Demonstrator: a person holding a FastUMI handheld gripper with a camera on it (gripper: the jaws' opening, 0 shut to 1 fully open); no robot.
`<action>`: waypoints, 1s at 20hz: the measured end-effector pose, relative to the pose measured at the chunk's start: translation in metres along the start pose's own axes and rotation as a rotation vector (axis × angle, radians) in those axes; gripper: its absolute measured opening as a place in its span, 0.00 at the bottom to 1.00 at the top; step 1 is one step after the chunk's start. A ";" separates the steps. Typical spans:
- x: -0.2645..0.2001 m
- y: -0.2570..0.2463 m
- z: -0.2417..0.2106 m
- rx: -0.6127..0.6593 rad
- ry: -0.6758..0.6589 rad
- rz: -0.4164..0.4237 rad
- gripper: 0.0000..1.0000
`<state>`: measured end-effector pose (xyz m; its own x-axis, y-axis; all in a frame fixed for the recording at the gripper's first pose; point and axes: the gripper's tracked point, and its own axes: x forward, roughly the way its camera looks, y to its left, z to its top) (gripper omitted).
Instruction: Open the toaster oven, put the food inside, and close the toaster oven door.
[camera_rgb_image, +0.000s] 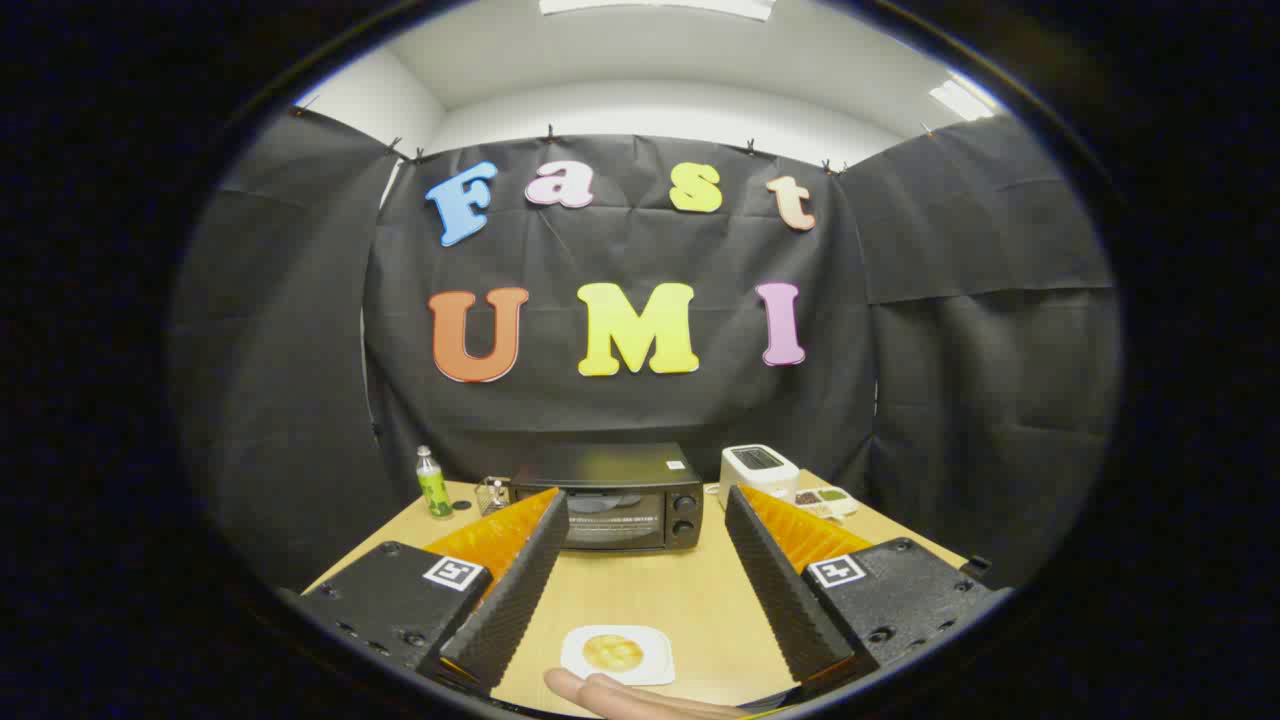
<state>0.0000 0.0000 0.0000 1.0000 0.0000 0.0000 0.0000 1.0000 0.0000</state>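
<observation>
Your gripper (645, 510) is spread wide with nothing between its fingers, and the toaster oven (610, 497) stands straight ahead beyond the fingertips, at the back of the table (690, 600), its door shut and its long side squarely across your line of approach. The food (613, 652) on its small white plate (650, 672) lies below and between the fingers, nearer you than the oven, with a hand (640, 697) just beside it, so I judge the door comes first

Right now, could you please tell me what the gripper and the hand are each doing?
Gripper: open, holding nothing.
Hand: on the table by the plate of food, holding nothing.
</observation>
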 end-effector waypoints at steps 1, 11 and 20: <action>0.001 -0.001 0.000 0.001 0.002 -0.003 1.00; 0.011 -0.002 -0.006 0.004 0.025 -0.014 1.00; 0.077 0.005 -0.022 -0.040 0.021 -0.036 1.00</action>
<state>0.0774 0.0052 -0.0217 0.9991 -0.0364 -0.0199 0.0356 0.9986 -0.0403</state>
